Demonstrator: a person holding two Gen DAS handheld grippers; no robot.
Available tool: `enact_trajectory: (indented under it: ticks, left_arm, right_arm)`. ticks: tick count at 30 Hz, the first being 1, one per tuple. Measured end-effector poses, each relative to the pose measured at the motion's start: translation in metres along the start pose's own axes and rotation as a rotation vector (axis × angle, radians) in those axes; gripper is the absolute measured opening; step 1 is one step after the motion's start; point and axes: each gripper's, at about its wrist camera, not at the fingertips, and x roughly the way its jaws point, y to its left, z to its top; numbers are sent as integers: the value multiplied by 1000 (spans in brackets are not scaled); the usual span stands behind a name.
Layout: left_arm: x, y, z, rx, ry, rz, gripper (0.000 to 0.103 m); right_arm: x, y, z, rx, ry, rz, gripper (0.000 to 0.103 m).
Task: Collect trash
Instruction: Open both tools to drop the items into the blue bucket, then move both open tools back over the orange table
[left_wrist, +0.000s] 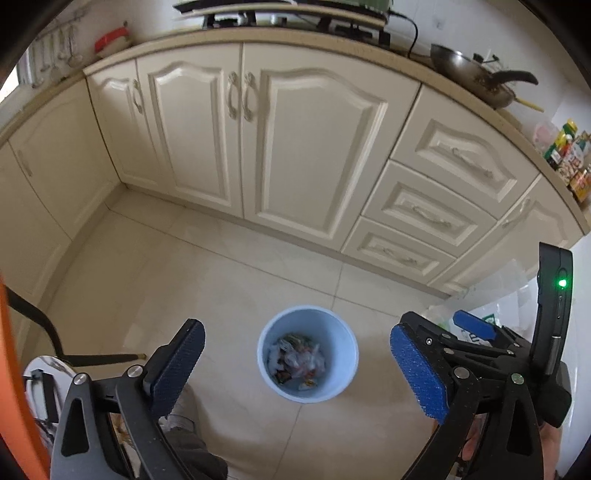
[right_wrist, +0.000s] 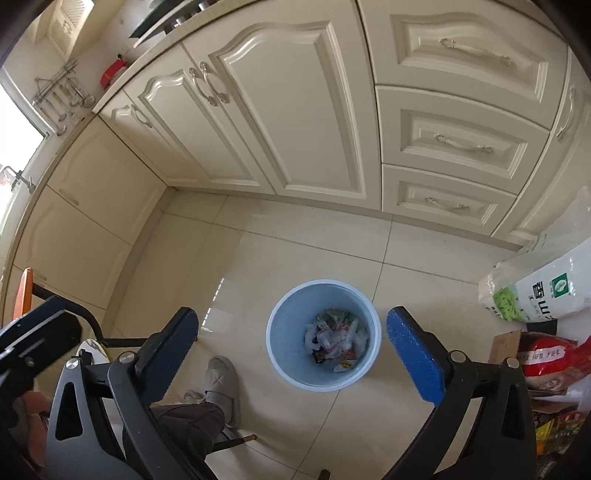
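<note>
Left wrist: one bin (left_wrist: 343, 384), two wide-apart, empty grippers (left_wrist: 301, 373).

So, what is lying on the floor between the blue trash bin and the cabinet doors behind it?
Nothing: in both wrist views only bare floor tiles separate the blue trash bin from the cabinet doors.

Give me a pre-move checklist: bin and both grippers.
1. Left hand-held gripper open, nothing between its pads: ok.
2. Right hand-held gripper open, nothing between its pads: ok.
3. Light blue trash bin upright on the tiled floor: ok.
4. Trash lies inside the bin, well below the rim: ok.
5. Loose trash on the floor around the bin: none seen, ok.
6. Slippered foot apart from the bin: ok.
</note>
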Motion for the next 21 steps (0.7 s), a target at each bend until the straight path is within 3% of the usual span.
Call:
enact_trajectory:
  ticks: [12,21]
  left_arm:
    - [-118,29,-50,-38,-140,33,100]
    - [-249,81,-103,-125,-336,103,102]
  right_arm:
    - [-62,63,8,-81,-109,49,103]
    - [-128,146,6,-203,-226,127,103]
